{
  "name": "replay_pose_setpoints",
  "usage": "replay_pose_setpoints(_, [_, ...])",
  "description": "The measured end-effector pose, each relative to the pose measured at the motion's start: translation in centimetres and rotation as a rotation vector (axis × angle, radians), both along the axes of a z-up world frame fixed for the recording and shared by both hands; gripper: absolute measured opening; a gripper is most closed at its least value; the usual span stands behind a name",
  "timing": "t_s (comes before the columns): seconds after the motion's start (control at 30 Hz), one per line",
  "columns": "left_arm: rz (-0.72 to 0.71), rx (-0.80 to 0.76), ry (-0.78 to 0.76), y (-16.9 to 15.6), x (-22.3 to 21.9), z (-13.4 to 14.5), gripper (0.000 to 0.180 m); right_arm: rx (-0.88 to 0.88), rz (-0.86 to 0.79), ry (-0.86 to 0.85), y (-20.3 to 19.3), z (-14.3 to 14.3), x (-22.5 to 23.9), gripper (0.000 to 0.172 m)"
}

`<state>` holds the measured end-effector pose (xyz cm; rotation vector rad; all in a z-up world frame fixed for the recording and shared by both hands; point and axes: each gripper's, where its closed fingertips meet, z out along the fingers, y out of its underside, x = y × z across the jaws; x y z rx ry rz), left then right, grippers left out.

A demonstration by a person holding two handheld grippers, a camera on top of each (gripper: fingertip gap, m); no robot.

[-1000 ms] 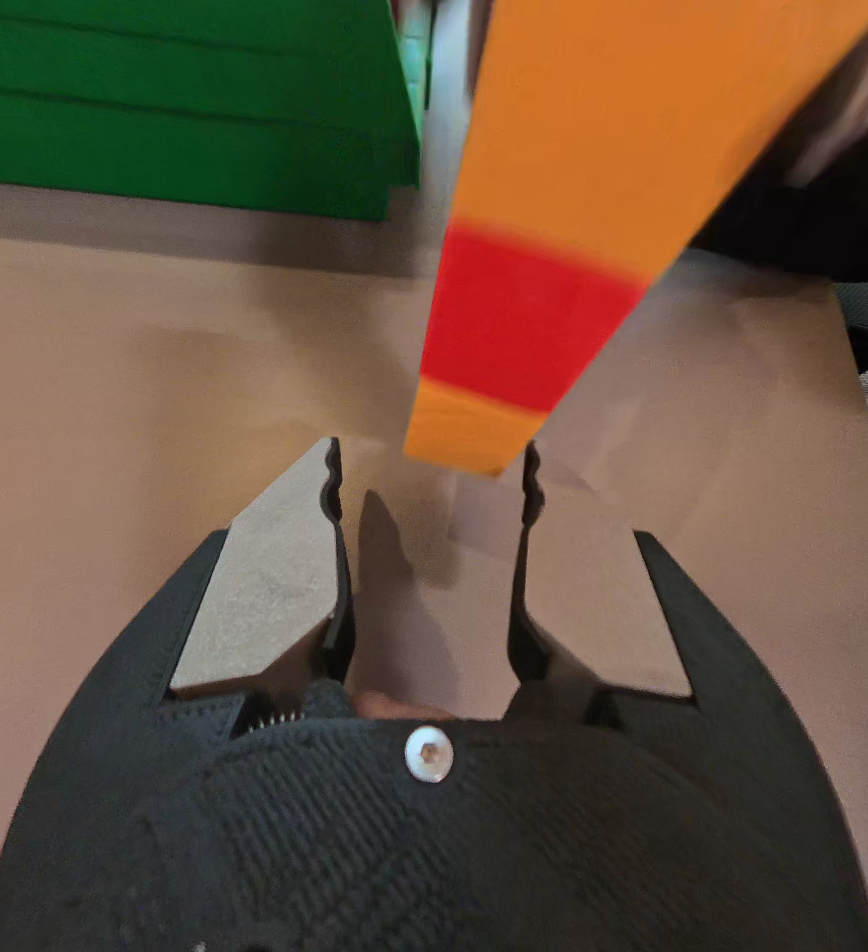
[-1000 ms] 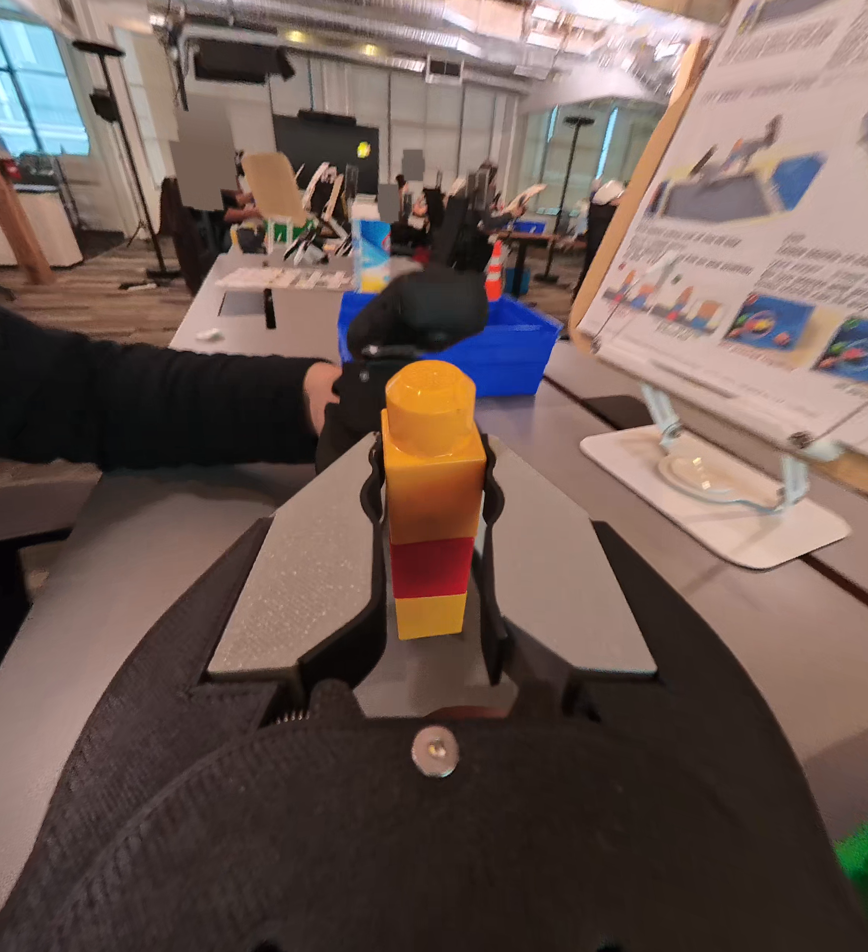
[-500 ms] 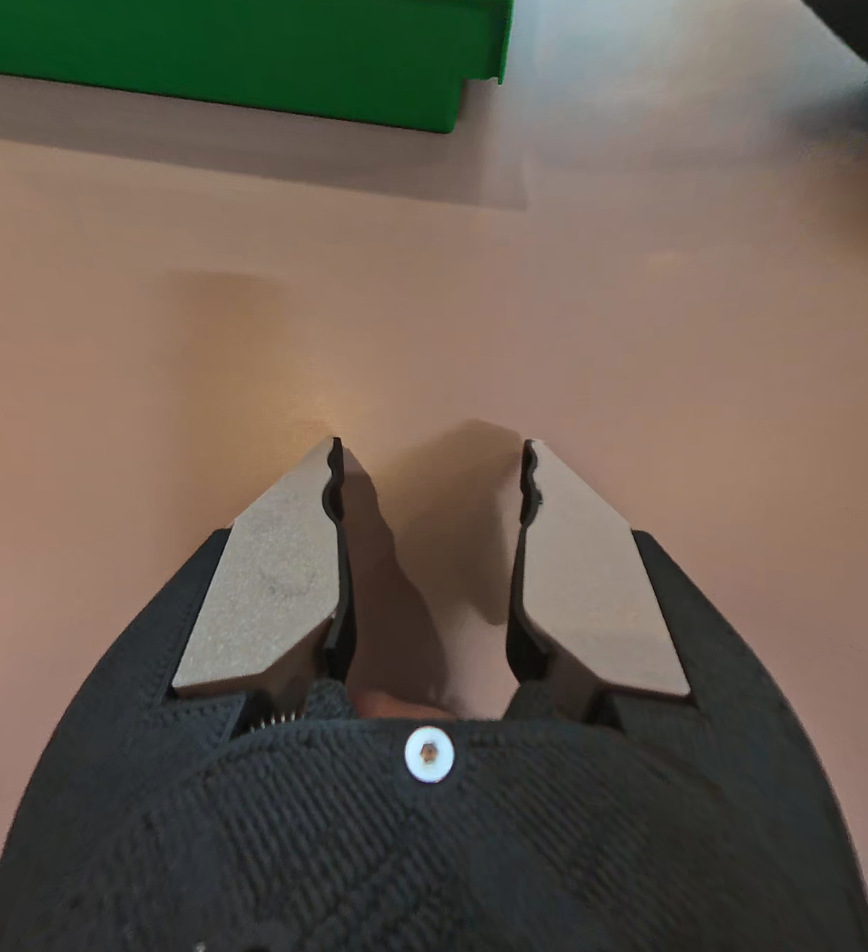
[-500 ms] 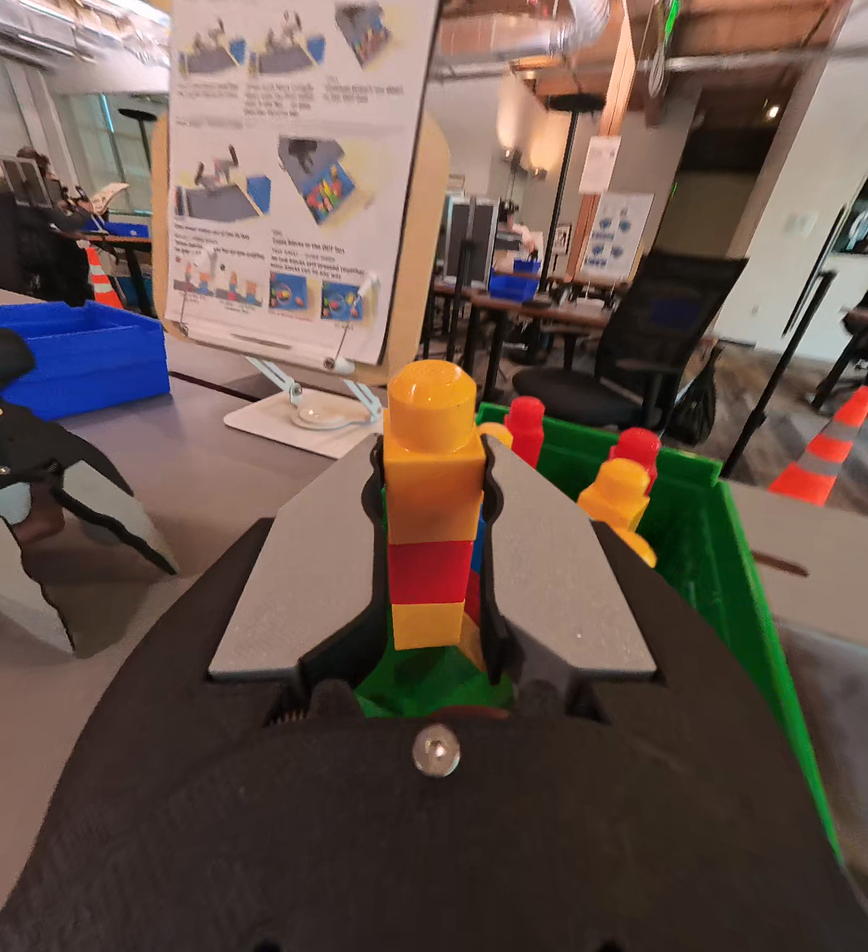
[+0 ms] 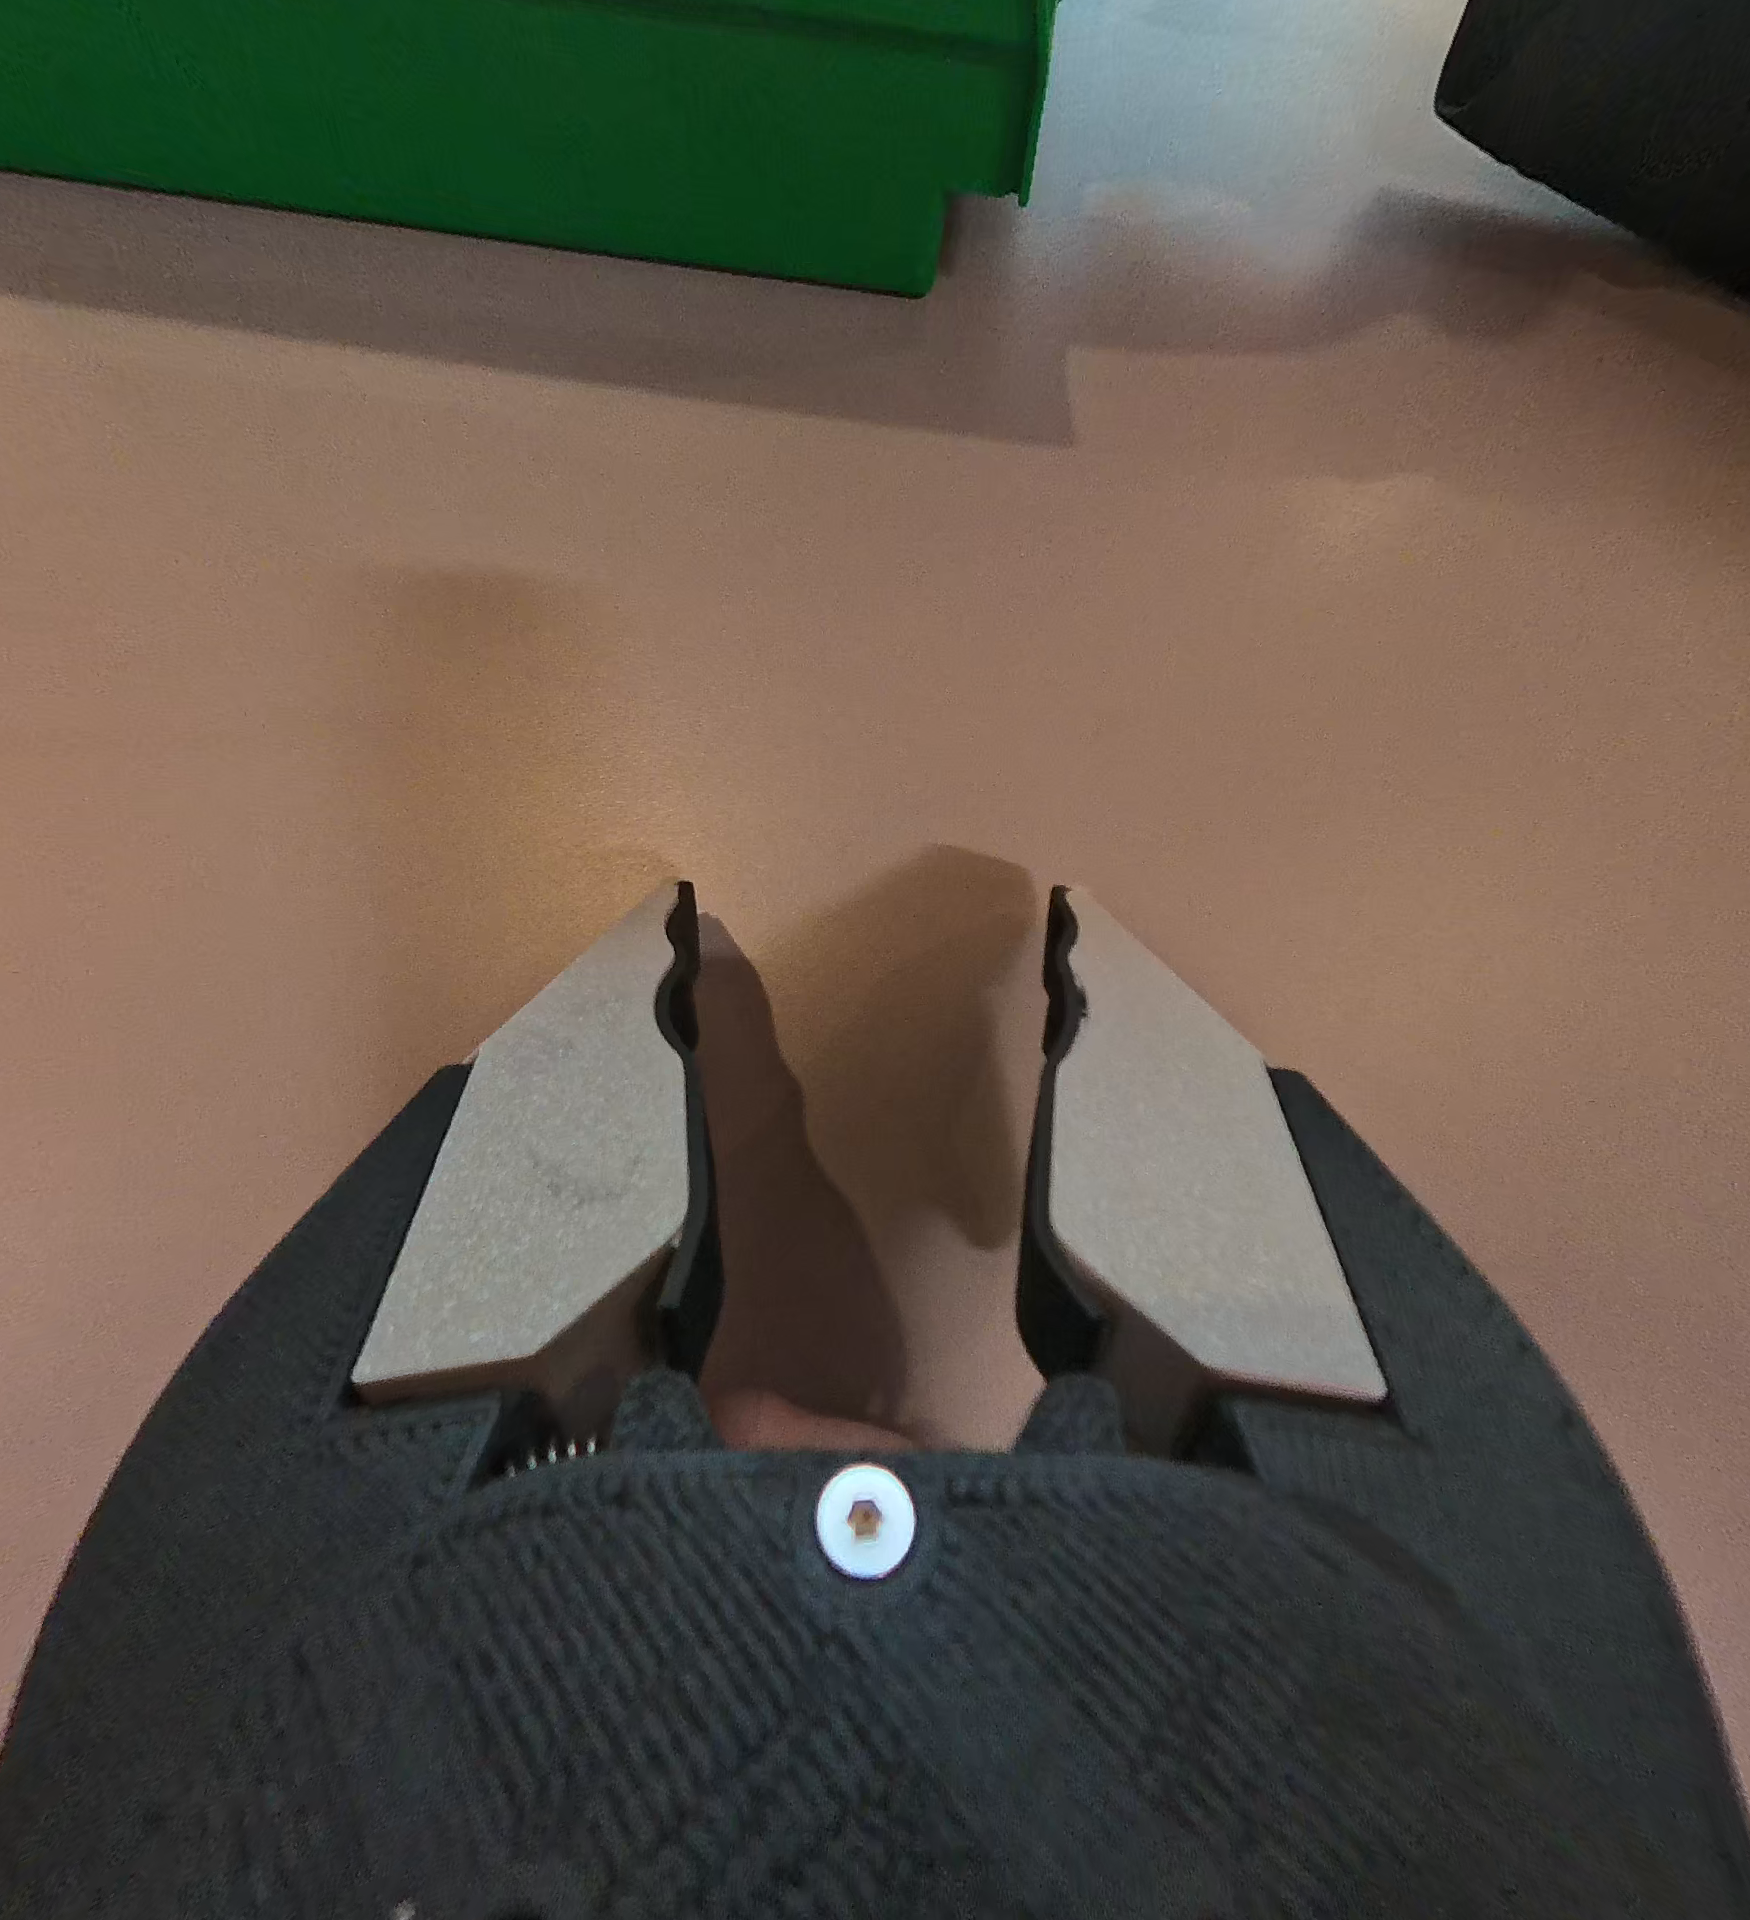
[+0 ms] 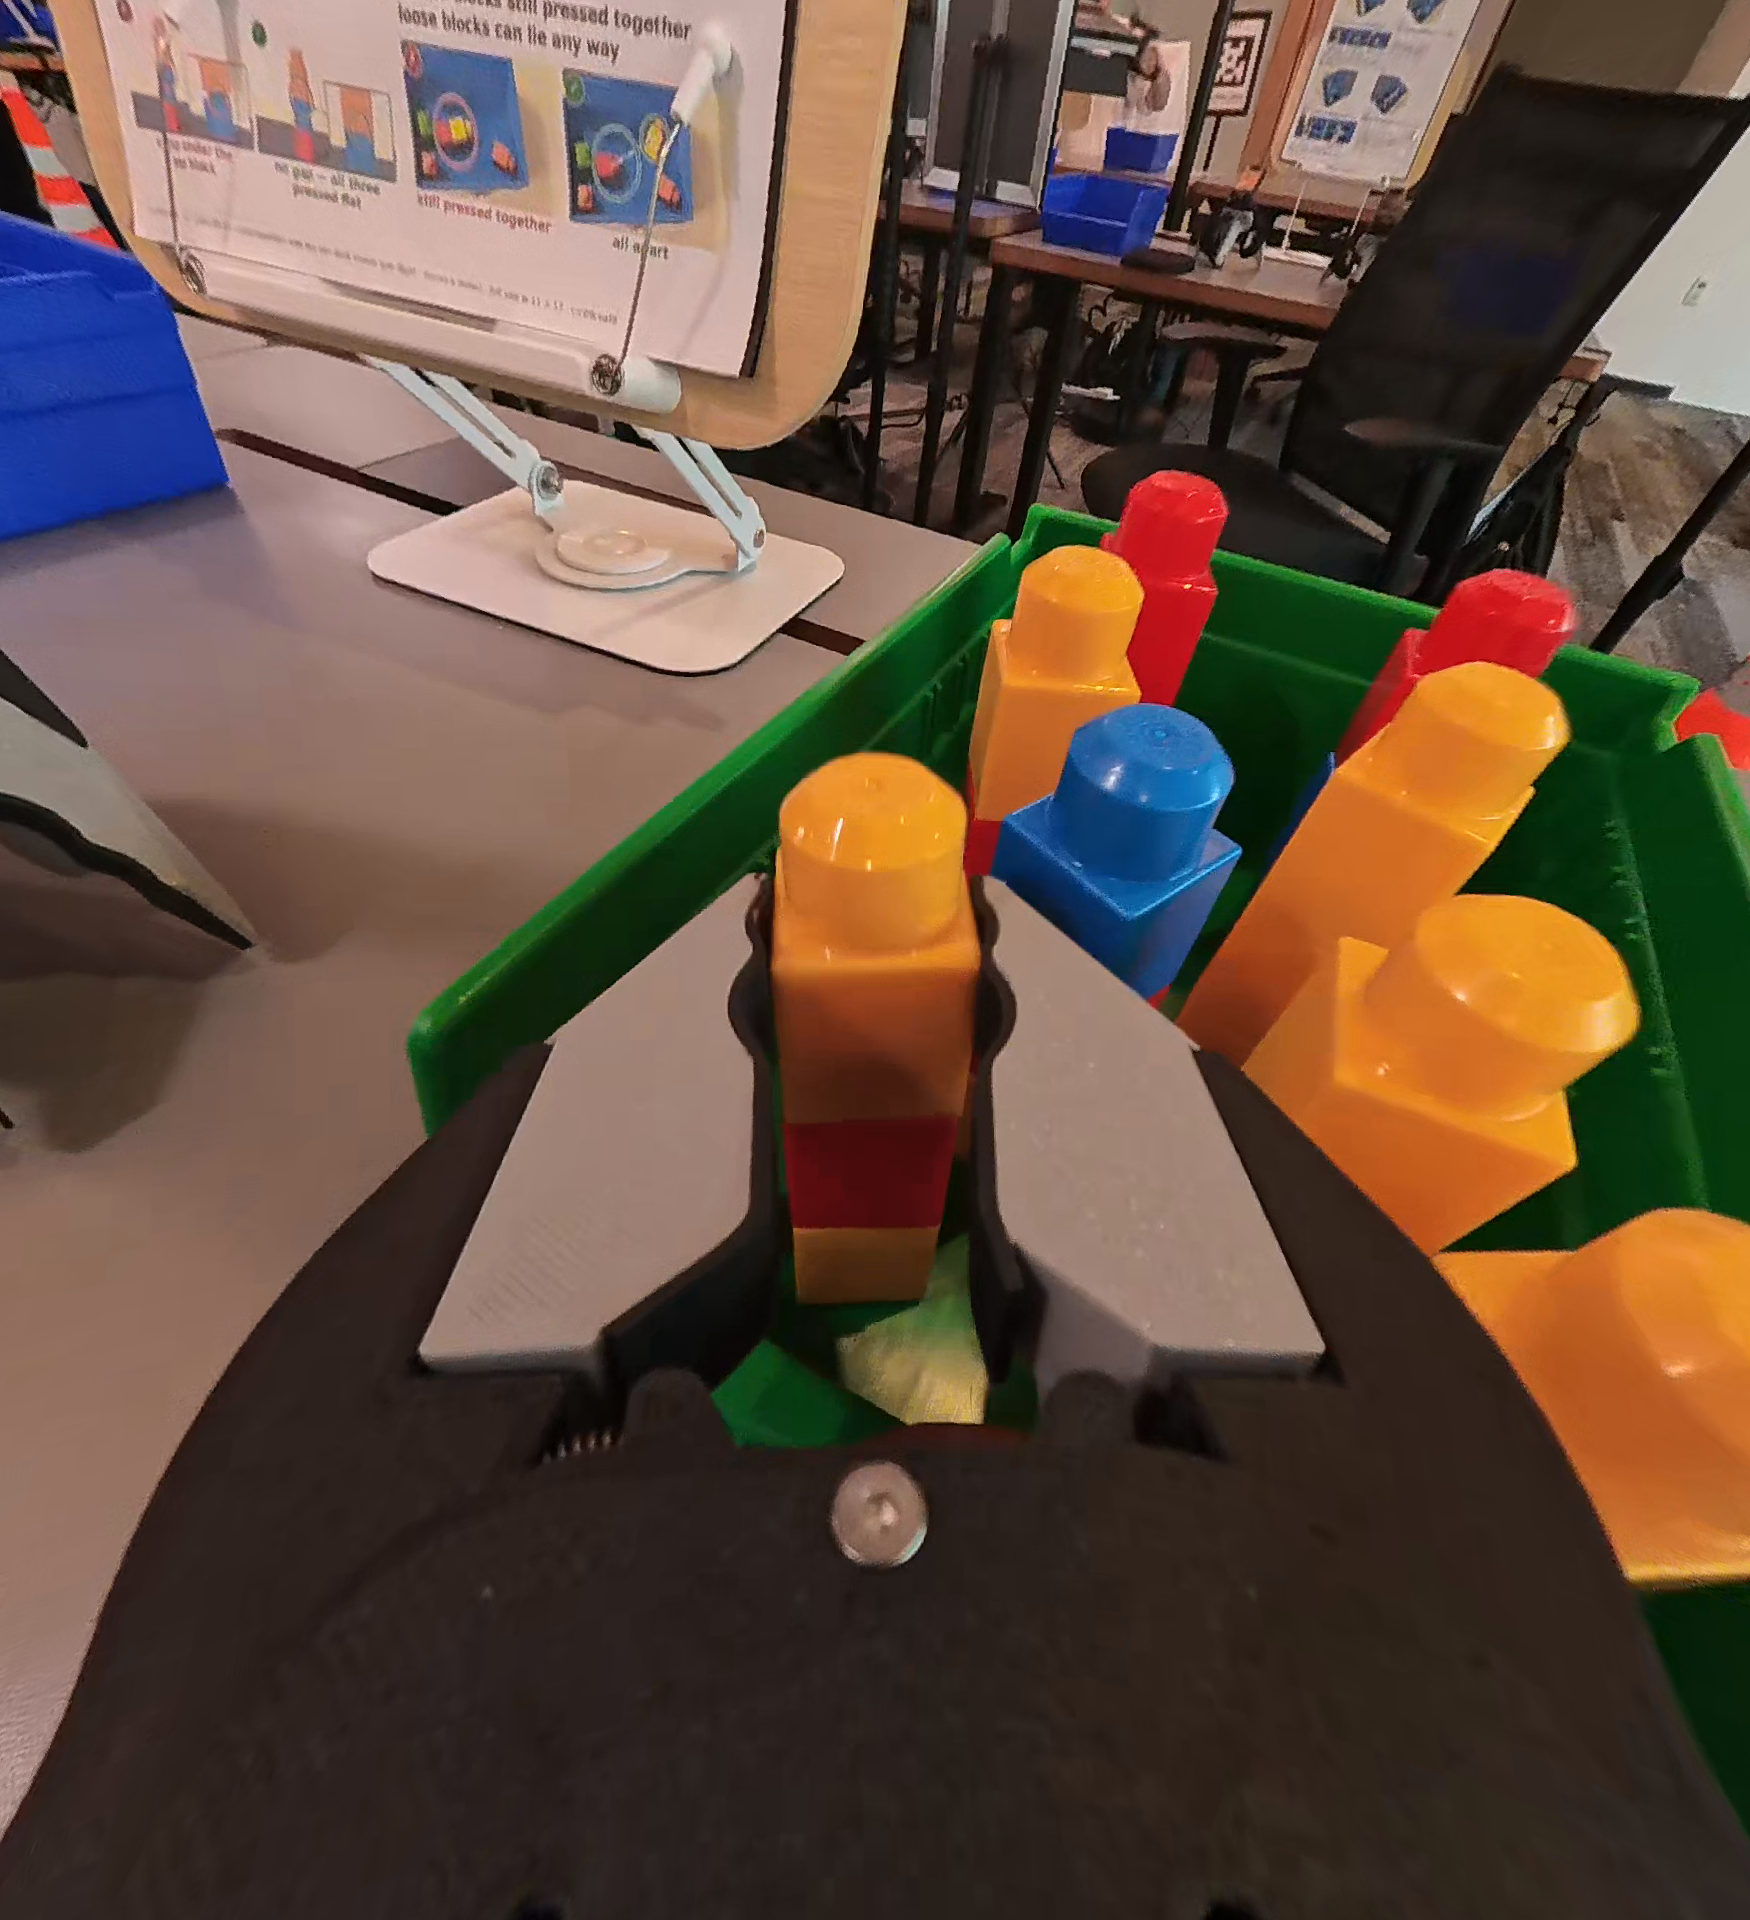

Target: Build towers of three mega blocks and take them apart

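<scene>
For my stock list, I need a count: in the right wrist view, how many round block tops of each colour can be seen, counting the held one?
Orange tops: 5, one on the held tower
Red tops: 2
Blue tops: 1
Total: 8

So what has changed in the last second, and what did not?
The right gripper carried its orange-red-orange tower from above the grey table to over the green bin of towers. The tower left the left wrist view. Unchanged: right grasp on the tower; left gripper open, holding nothing.
</scene>
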<state>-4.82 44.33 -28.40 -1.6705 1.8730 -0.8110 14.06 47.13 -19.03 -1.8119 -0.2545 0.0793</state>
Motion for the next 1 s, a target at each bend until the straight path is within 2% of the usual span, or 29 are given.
replay_pose_setpoints(0.2, [0.036,-0.012,-0.033,0.4,-0.2,0.9,0.066,0.109,0.003,0.039,-0.9,2.7,0.0,0.041])
replay_pose_setpoints(0.37, [0.13,-0.066,-0.092,0.7,-1.4,2.6,0.067,0.183,0.007,0.037,-1.7,4.5,-0.1,0.049])
replay_pose_setpoints(0.47, [0.22,-0.054,-0.151,0.4,-3.4,4.2,0.07,0.259,0.013,0.035,-2.4,6.1,-0.5,0.054])
replay_pose_setpoints(0.57, [0.357,0.0,-0.222,0.1,-7.2,5.7,0.073,0.314,0.03,0.014,-3.2,6.9,-1.4,0.054])
replay_pose_setpoints(0.73, [0.671,0.107,-0.318,0.8,-17.2,8.3,0.075,0.32,0.06,-0.03,-4.6,5.8,-3.7,0.054])
replay_pose_setpoints(0.83, [0.804,0.129,-0.378,1.0,-22.6,9.5,0.072,0.299,0.075,-0.073,-5.6,4.3,-5.5,0.054])
replay_pose_setpoints(0.9, [0.866,0.142,-0.371,1.0,-25.0,8.8,0.069,0.279,0.081,-0.131,-6.1,3.1,-6.6,0.054])
replay_pose_setpoints(1.0, [0.875,0.077,-0.36,-0.5,-26.2,7.3,0.079,0.194,0.1,-0.185,-6.7,0.8,-8.0,0.056])
